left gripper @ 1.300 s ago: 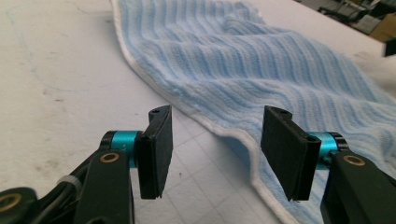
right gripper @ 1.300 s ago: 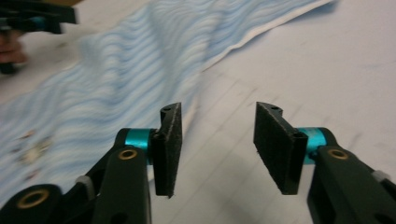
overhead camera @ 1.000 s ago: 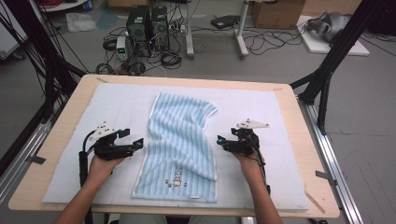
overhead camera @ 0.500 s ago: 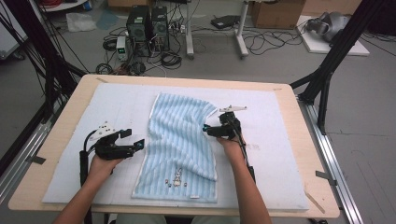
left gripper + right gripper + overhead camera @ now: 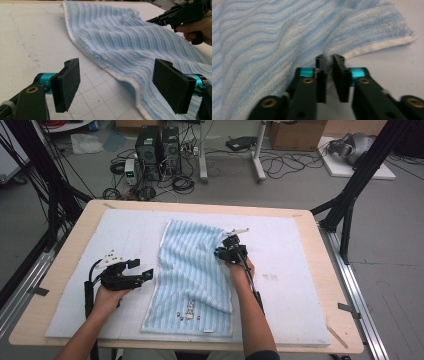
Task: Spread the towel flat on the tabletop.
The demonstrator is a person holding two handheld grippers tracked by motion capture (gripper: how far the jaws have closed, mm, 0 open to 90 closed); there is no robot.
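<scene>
- blue striped towel [image 5: 192, 270] spread on white padded table [image 5: 300, 270], far right edge bunched.
- right gripper [image 5: 329, 65] just closing, clamped on towel's white hem.
- left gripper [image 5: 117, 82] wide open, low beside towel's left edge.

A white foam mat [image 5: 300, 270] covers most of the wooden table [image 5: 330, 285]. Beyond the table's far edge, two dark computer towers [image 5: 159, 145] stand on the grey floor amid tangled cables [image 5: 280, 165], with a cardboard box [image 5: 295, 132] farther right.
</scene>
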